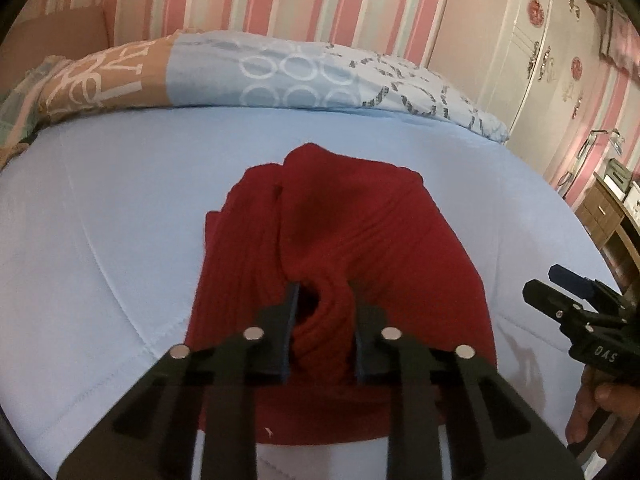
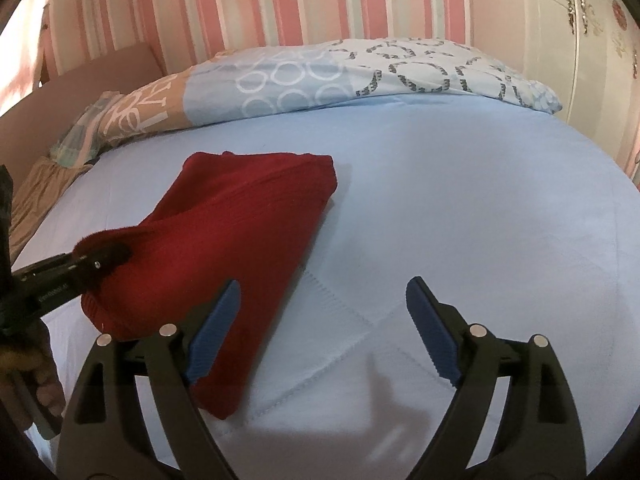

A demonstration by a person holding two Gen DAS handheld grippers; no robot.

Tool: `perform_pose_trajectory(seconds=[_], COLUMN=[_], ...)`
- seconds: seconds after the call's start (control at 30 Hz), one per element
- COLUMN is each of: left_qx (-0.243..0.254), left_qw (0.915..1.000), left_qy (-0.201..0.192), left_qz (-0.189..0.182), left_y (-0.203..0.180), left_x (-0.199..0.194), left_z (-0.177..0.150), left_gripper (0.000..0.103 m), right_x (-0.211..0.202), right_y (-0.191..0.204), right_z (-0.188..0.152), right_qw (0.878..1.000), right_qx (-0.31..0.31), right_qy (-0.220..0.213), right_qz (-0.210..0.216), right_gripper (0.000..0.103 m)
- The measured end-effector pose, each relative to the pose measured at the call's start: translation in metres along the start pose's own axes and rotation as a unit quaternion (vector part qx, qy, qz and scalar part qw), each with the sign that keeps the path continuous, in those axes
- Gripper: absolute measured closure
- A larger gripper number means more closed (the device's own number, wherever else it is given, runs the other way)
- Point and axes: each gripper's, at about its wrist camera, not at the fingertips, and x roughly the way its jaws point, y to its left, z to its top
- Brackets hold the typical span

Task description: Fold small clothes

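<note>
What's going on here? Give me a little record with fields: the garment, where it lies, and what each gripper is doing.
garment: red knit sweater, partly folded
surface: light blue bedsheet
left gripper: shut on a bunched fold at the sweater's near edge
right gripper: open, holding nothing, its left finger over the sweater's edge
behind: patterned pillow, against the striped wall

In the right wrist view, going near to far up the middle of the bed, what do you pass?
Right gripper, open over bare sheet → blue sheet → patterned quilt → striped wall. The red garment lies left of that line, its near end pinched by the left gripper.
</note>
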Motion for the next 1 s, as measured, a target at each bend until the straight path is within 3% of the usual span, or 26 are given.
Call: perform_pose_trajectory(seconds=[0.27,0.43,0.63,0.7,0.77,0.87,0.93,1.0], left_qx=[0.020,0.023,0.016,0.030,0.011,0.006,0.008,-0.005], left_qw=[0.9995,0.9986,0.9975,0.9958,0.9966,0.9952,0.9932,0.9932], left_qy=[-0.021,-0.029,-0.022,-0.004,0.018,0.008,0.001,0.006], left_qz=[0.010,0.039,0.066,0.086,0.079,0.097,0.116,0.116], left_y=[-0.001,0.016,0.042,0.049,0.060,0.065,0.069,0.078], left_x=[-0.022,-0.028,-0.024,-0.009,0.010,0.013,0.009,0.008], left_z=[0.007,0.005,-0.007,-0.019,-0.033,-0.034,-0.034,-0.037], left_gripper=[0.084,0.084,0.084,0.083,0.079,0.055,0.031,0.026], right_x=[0.001,0.002,0.003,0.004,0.005,0.007,0.009,0.012], right_y=[-0.001,-0.001,-0.003,-0.003,0.000,0.006,0.011,0.015], right_z=[-0.001,0.000,0.000,-0.001,-0.003,-0.004,-0.005,-0.006], right_qw=[1.000,1.000,1.000,1.000,1.000,1.000,1.000,0.999], right_qx=[-0.005,-0.005,-0.005,-0.005,-0.008,-0.016,-0.021,-0.028], right_qy=[0.000,0.000,0.001,0.003,0.006,0.011,0.013,0.016], right_qz=[-0.002,-0.002,-0.002,-0.002,0.000,0.006,0.010,0.012], right_gripper=[0.017,0.017,0.017,0.017,0.017,0.017,0.017,0.017])
